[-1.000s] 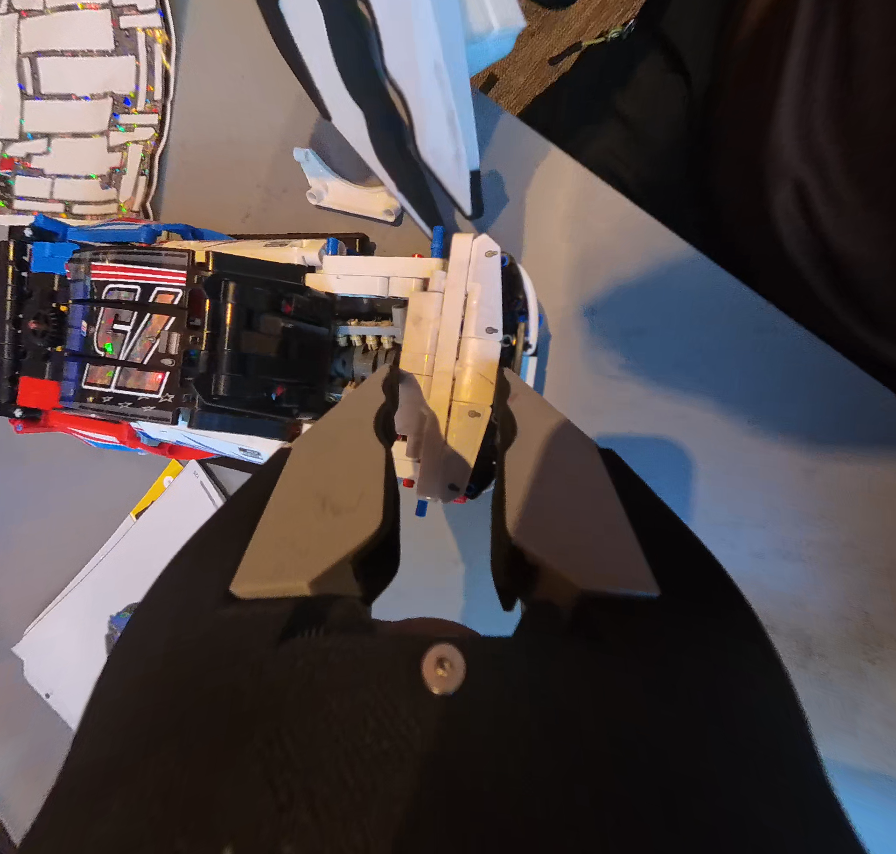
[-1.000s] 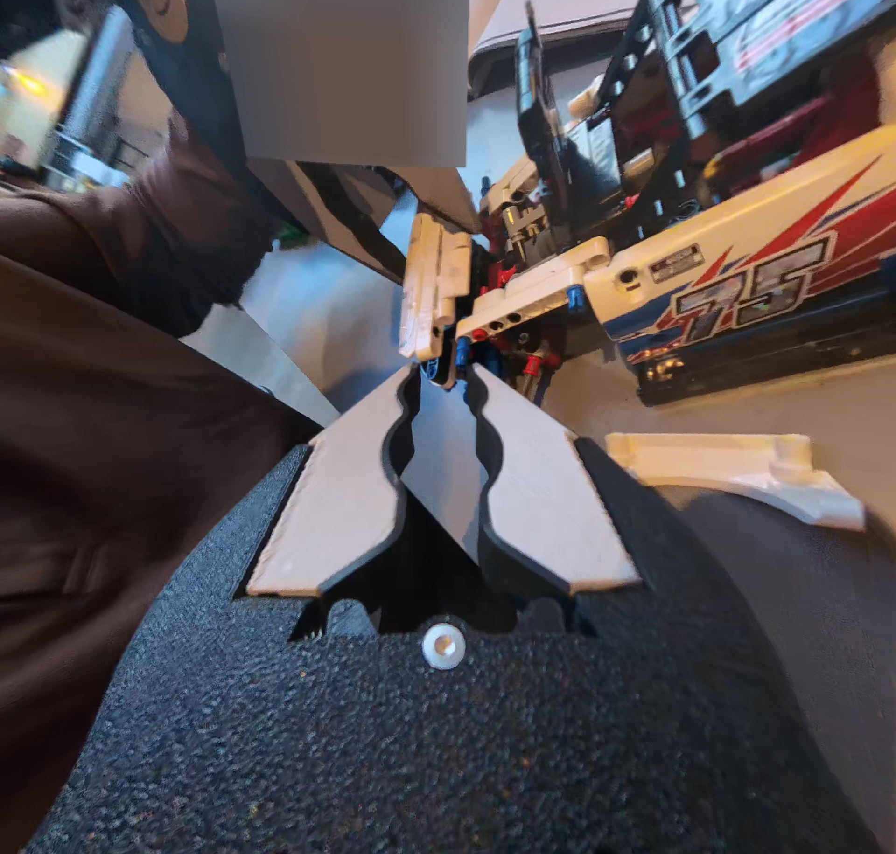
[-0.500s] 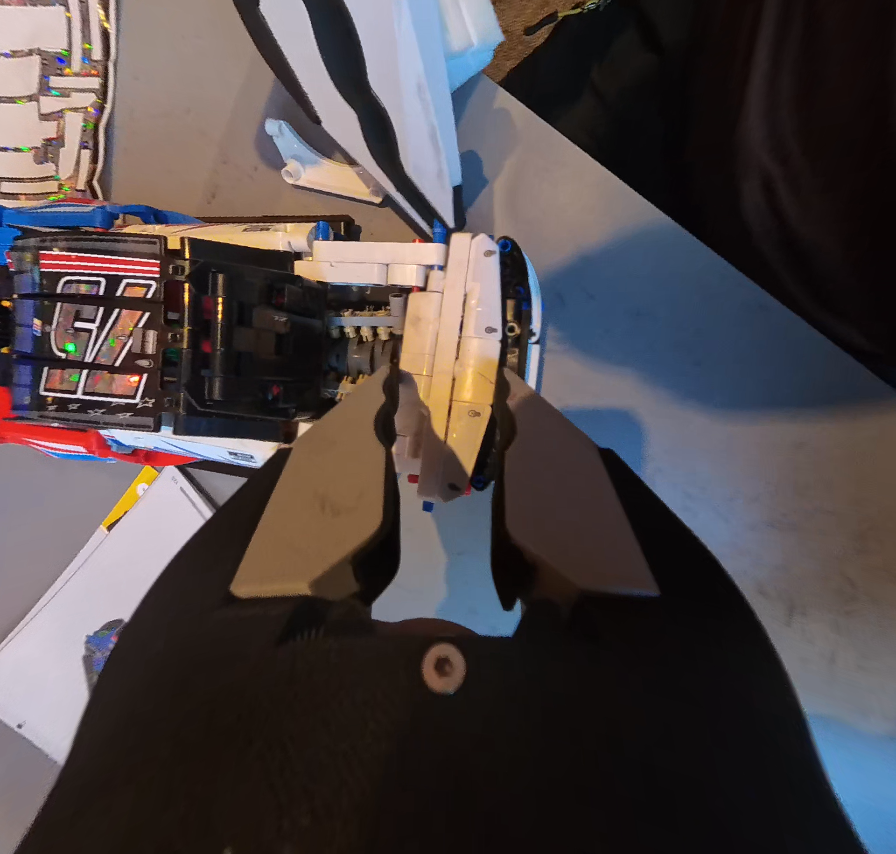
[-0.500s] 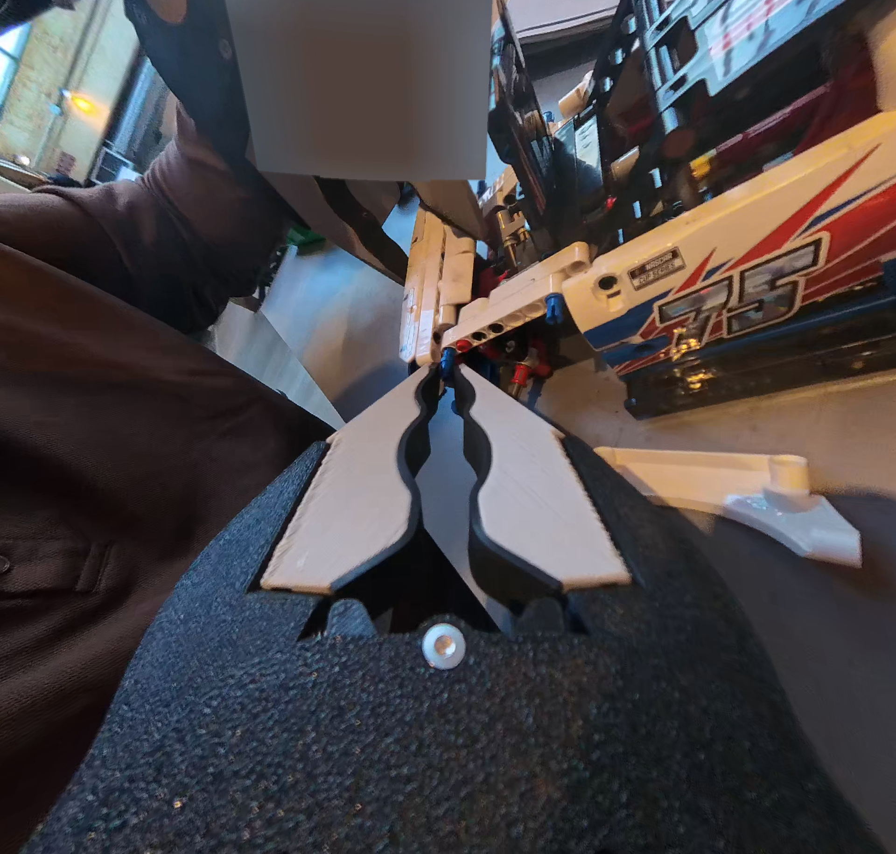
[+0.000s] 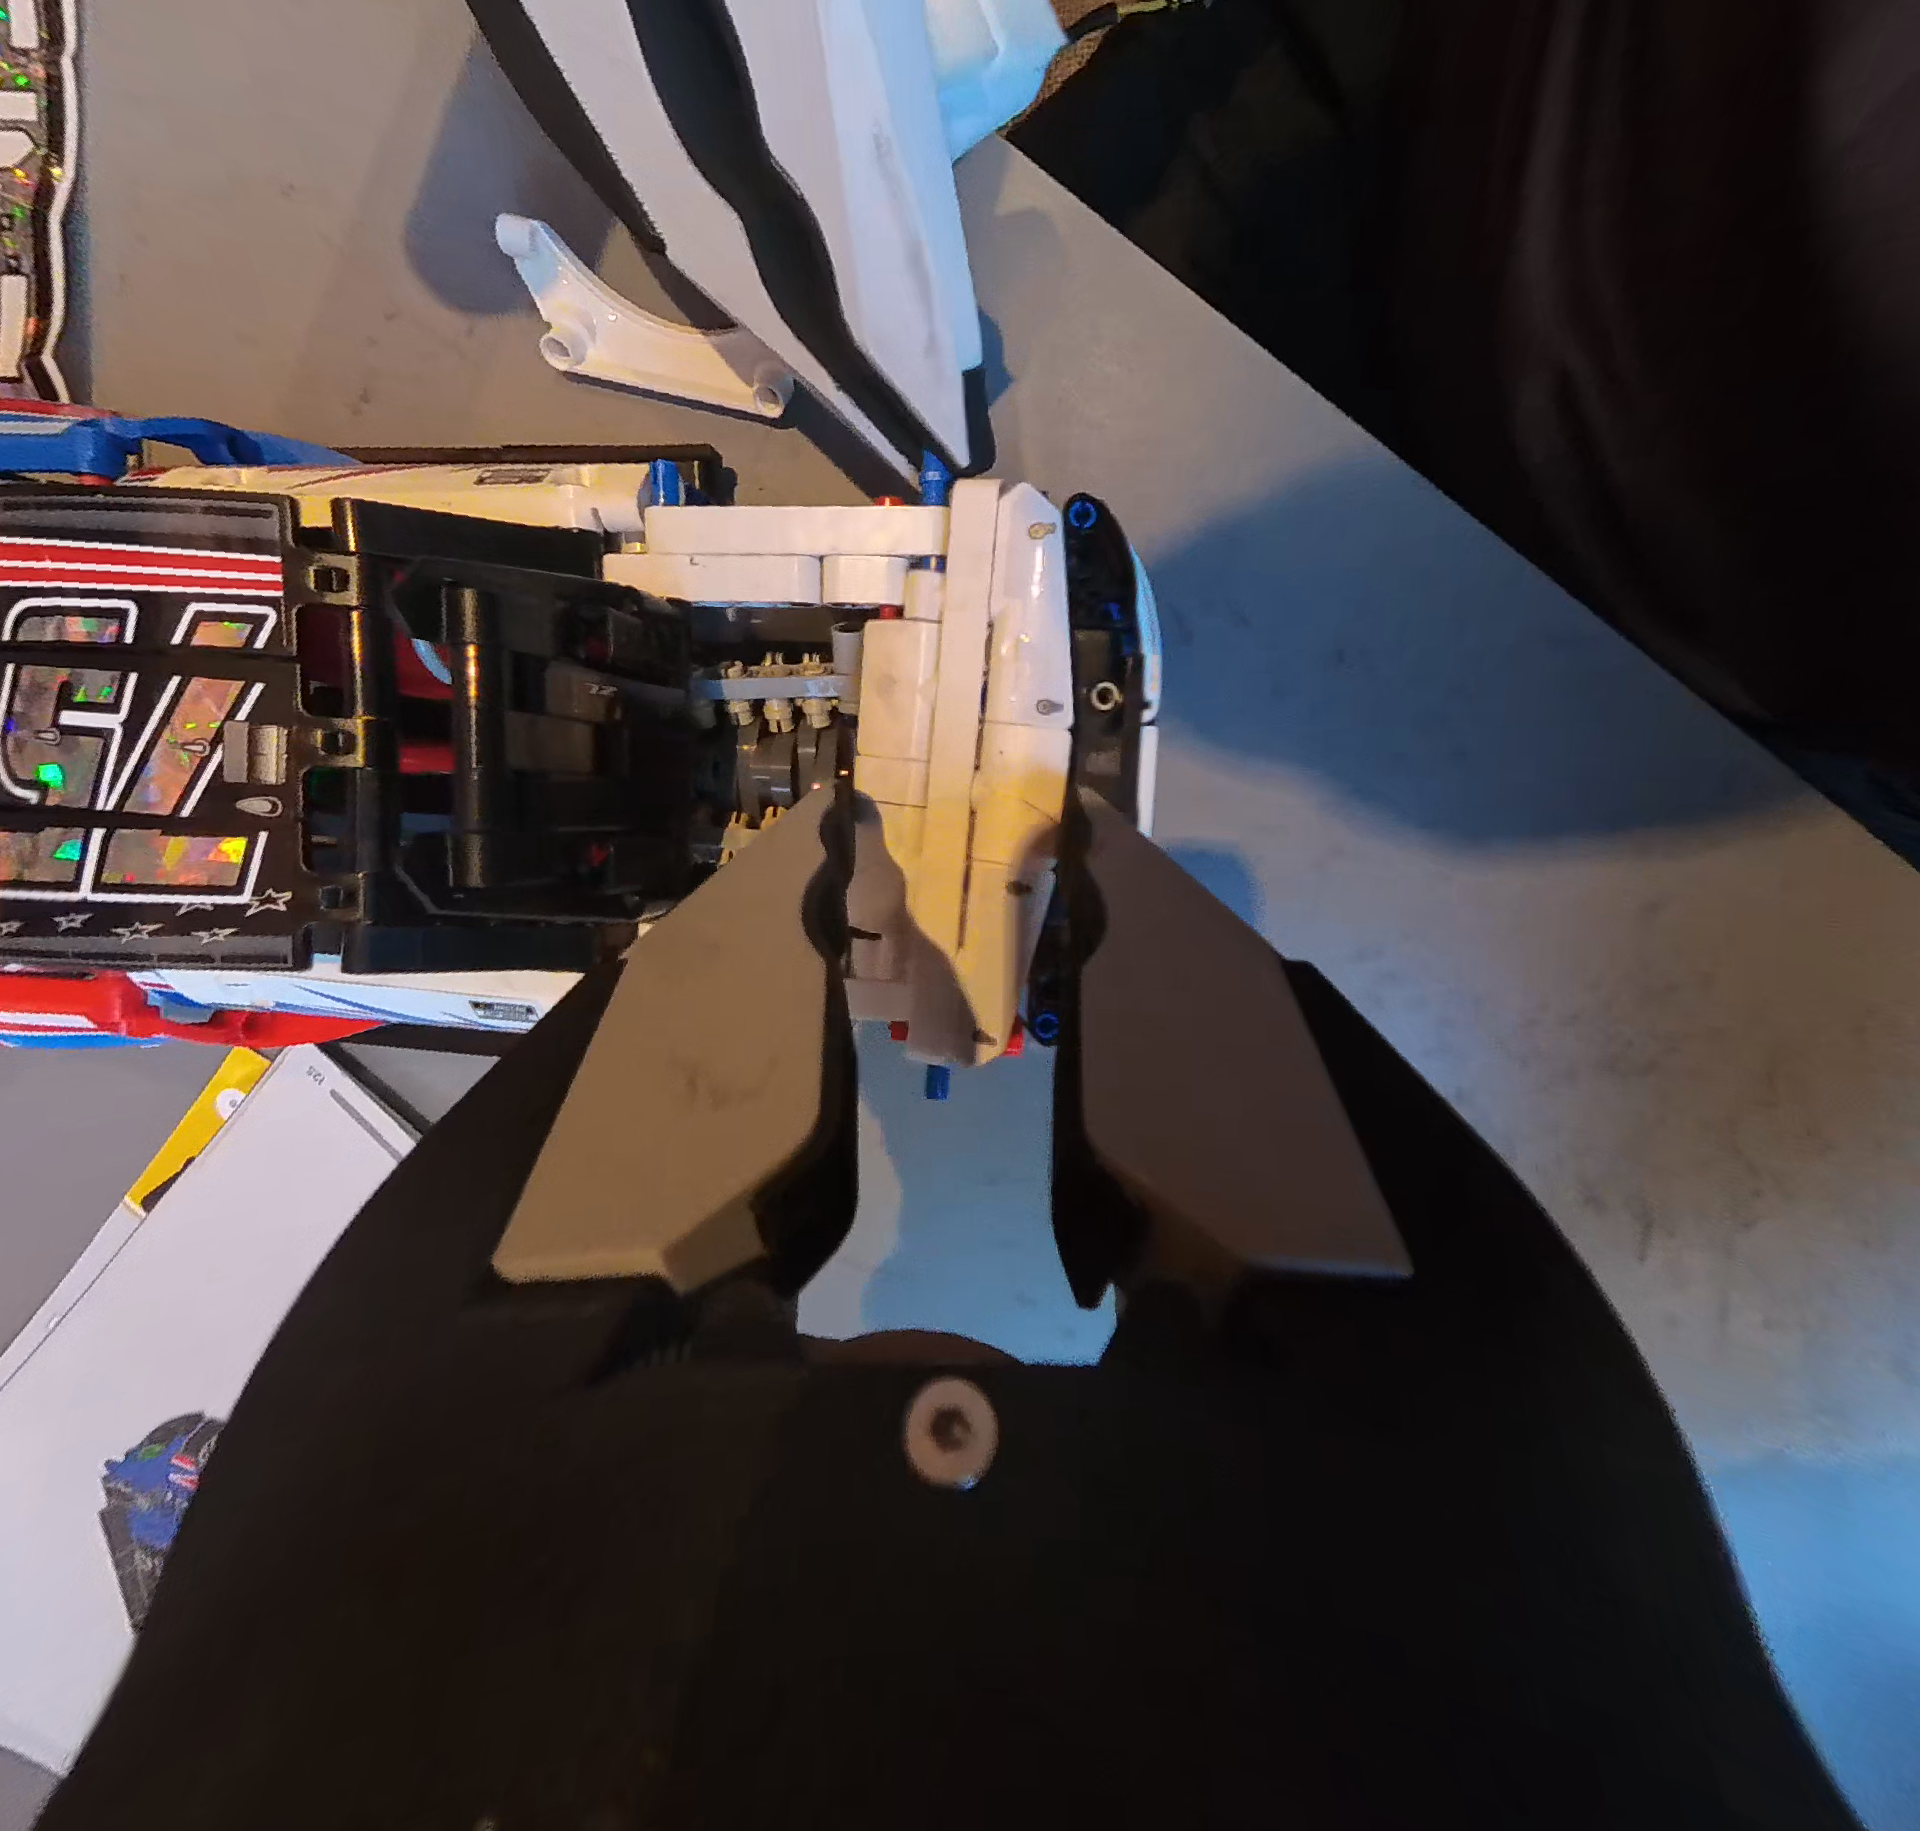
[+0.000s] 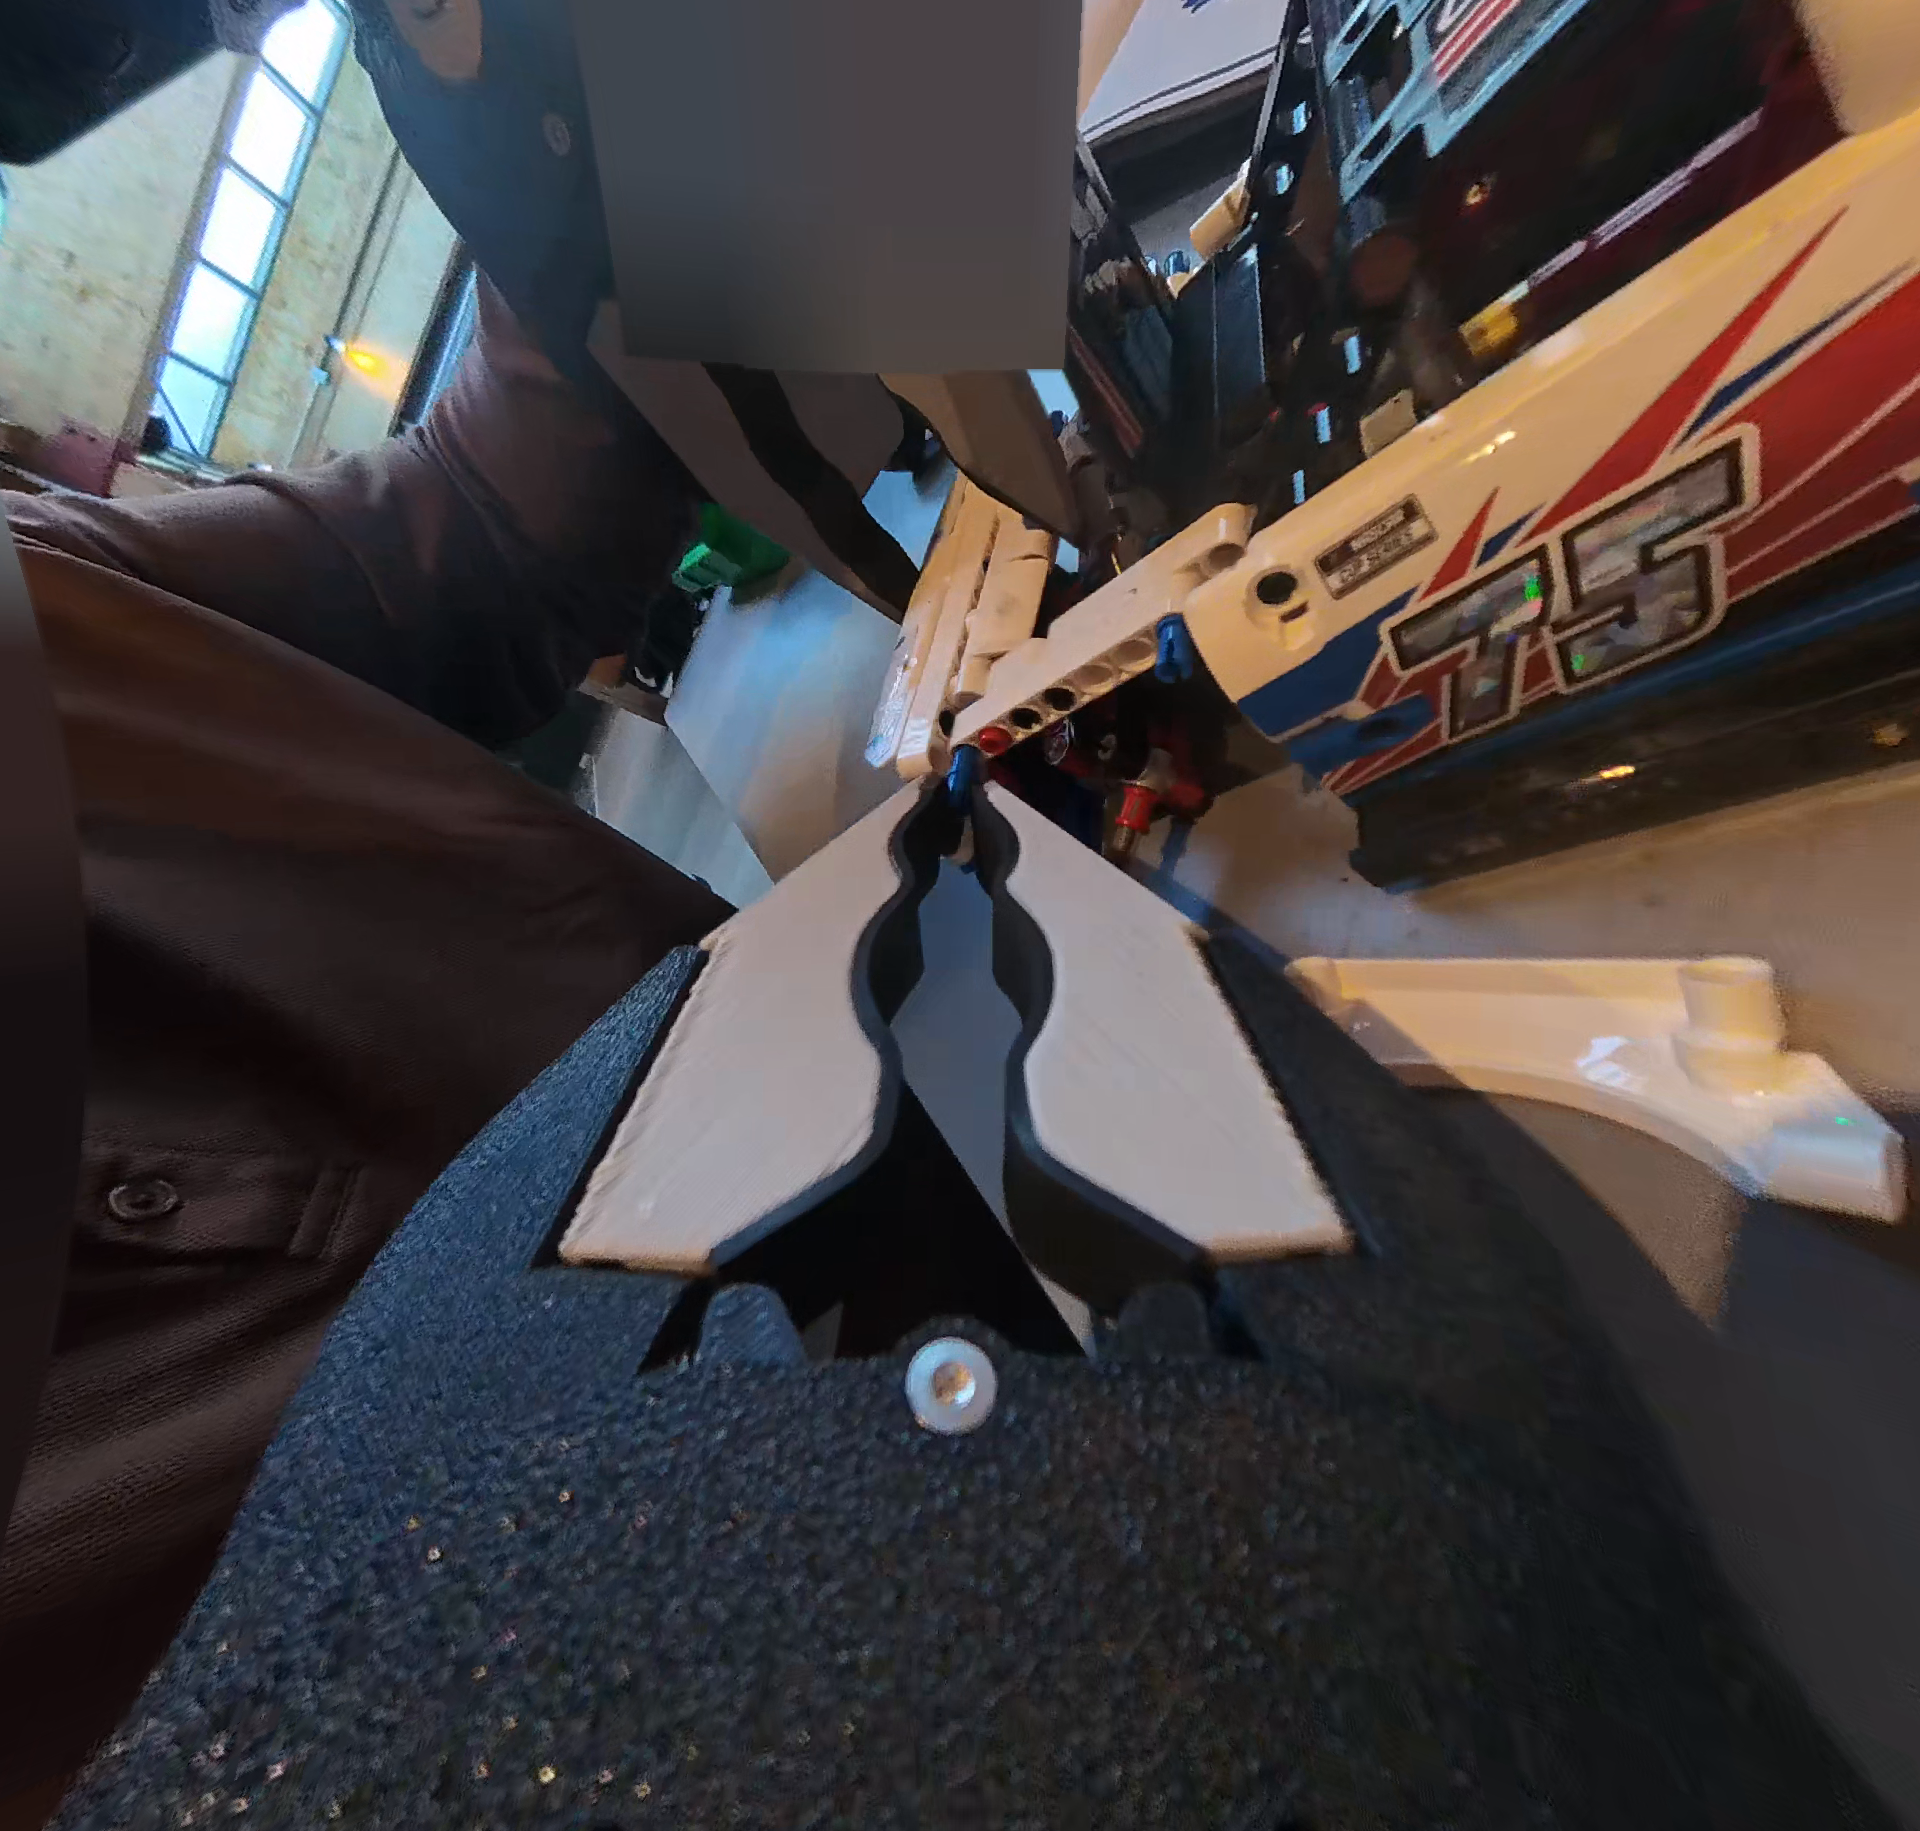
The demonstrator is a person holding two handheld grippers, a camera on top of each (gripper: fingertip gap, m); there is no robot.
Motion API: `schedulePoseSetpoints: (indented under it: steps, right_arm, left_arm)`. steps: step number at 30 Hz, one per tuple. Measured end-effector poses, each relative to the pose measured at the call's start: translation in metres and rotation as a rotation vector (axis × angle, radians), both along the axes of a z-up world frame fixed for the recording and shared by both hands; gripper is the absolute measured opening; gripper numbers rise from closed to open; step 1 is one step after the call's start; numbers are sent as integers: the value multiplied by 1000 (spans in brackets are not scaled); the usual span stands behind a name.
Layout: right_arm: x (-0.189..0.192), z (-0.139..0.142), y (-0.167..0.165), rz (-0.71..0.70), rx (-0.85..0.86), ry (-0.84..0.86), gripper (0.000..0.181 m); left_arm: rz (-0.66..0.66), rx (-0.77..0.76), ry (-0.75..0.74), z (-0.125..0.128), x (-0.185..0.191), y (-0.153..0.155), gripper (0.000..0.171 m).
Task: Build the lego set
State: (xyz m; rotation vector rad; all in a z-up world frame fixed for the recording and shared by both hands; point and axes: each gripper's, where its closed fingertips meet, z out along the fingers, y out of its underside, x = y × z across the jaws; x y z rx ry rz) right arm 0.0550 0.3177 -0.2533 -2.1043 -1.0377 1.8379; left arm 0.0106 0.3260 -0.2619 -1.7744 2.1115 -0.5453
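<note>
A lego race car (image 5: 416,742) with a white, red and blue body lies on the grey table (image 5: 1455,1054). My left gripper (image 5: 956,846) is shut on the car's white front section (image 5: 997,742), one finger on each side. A blue pin (image 6: 958,773) sticks out of the front corner below a white beam (image 6: 1091,659). My right gripper (image 6: 961,810) has its tips closed around that pin. The right gripper also shows in the left wrist view (image 5: 862,223), with its tip at the pin (image 5: 932,477). The car's side shows in the right wrist view (image 6: 1558,555).
A loose white curved panel (image 5: 644,347) lies on the table beside the car, and shows in the right wrist view (image 6: 1558,1075). An instruction booklet (image 5: 208,1262) lies near the left gripper. A sticker sheet (image 5: 31,119) is at far left. The table edge (image 5: 1558,618) runs diagonally at right. Tip to tip, the grippers are about 5 cm apart.
My right gripper has moved forward to the car's front corner and narrowed until its tips closed around the blue pin. My left gripper keeps its hold on the white front section.
</note>
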Motion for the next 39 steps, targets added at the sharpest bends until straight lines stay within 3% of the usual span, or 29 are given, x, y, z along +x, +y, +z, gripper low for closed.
schedulePoseSetpoints:
  steps: [7, 20, 39]
  right_arm:
    - [0, -1, 0, 7, -9, 3, 5]
    - [0, -1, 0, 8, -6, 10, 5]
    - [0, -3, 0, 17, 77, -45, 4]
  left_arm:
    - [4, -45, 32, -1, 1, -2, 36]
    - [41, -82, -105, 4, 18, -6, 35]
    - [29, -19, -194, 3, 19, -7, 35]
